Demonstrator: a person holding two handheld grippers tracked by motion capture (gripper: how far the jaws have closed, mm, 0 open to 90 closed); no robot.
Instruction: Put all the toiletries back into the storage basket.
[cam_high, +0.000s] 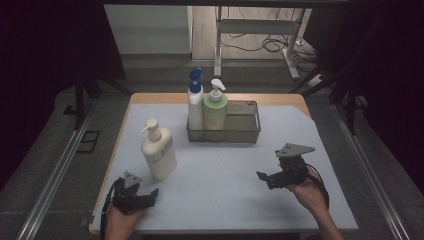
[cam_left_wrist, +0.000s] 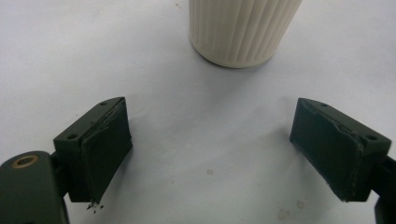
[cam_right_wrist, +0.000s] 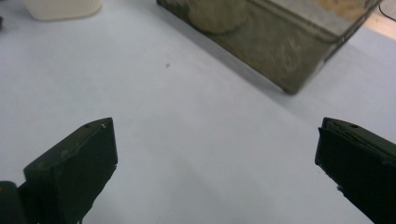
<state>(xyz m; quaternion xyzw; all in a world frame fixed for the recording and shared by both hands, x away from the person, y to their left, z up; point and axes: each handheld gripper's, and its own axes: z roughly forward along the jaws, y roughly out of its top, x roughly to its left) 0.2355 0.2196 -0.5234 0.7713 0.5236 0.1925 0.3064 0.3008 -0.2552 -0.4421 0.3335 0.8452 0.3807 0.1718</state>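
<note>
- While a person's hands come in from the near edge of the counter (cam_high: 220, 175), the left tongs (cam_high: 150, 192) rest low at the near left corner, jaws spread wide apart with nothing between them.
- Just ahead of the left tongs, and apart from them, stands the cream pump bottle (cam_high: 158, 151), upright on the pale blue mat; in the left gripper view its ribbed base (cam_left_wrist: 243, 30) sits straight beyond the gap between the two black pads (cam_left_wrist: 105, 154), touching neither.
- Farther off from the left tongs, toward the far middle of the counter, a dark wire basket (cam_high: 245, 131) holds two upright pump bottles side by side at its left end: a white bottle with a blue pump (cam_high: 195, 100) and, just to its right, a green bottle with a white pump (cam_high: 215, 107).
- Between the two pairs of tongs lies bare mat.
- Held above the near right part of the counter, the right tongs (cam_high: 262, 176) point left toward the middle, jaws standing fully apart and gripping nothing; a grey three-cornered plate (cam_high: 295, 149) sits on top.
- From the right gripper view, the wire basket (cam_right_wrist: 280, 51) lies ahead and to the right of the open jaws, well apart from them, with the green bottle's base (cam_right_wrist: 217, 16) dimly visible through the mesh and the cream bottle's base (cam_right_wrist: 63, 7) far ahead to the left.
</note>
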